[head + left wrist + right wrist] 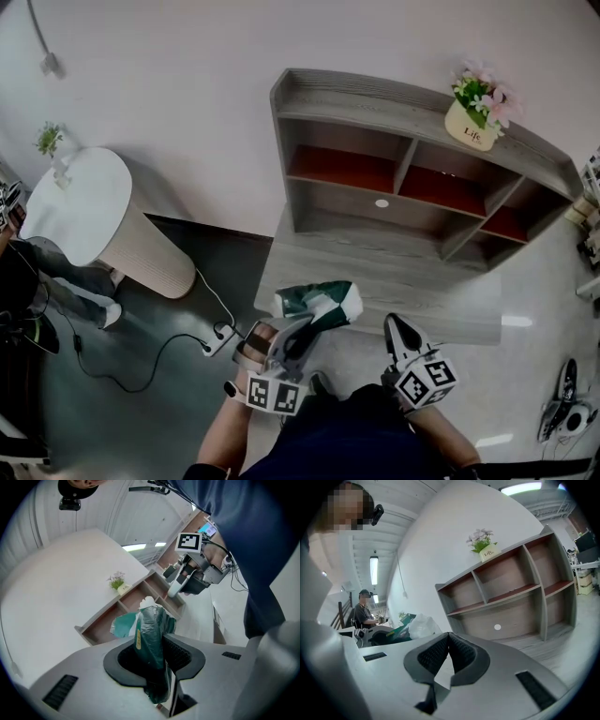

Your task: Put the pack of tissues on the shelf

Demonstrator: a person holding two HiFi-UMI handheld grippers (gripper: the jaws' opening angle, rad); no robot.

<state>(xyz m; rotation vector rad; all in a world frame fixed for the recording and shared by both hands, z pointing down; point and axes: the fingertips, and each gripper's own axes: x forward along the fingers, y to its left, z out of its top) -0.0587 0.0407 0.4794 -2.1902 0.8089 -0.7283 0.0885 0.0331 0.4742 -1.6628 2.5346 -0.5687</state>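
The pack of tissues is a dark green and white soft pack, and my left gripper is shut on it. It hangs in the air over the front of the low platform. In the left gripper view the pack fills the gap between the jaws. The grey wooden shelf with red-floored compartments stands further back against the wall. My right gripper is to the right of the pack with its jaws together and nothing between them. Seen from the right gripper view, the pack is at the left.
A pot of pink flowers stands on top of the shelf at the right. A round white table with a small plant stands at the left. A cable and plug lie on the dark floor. A person stands in the background.
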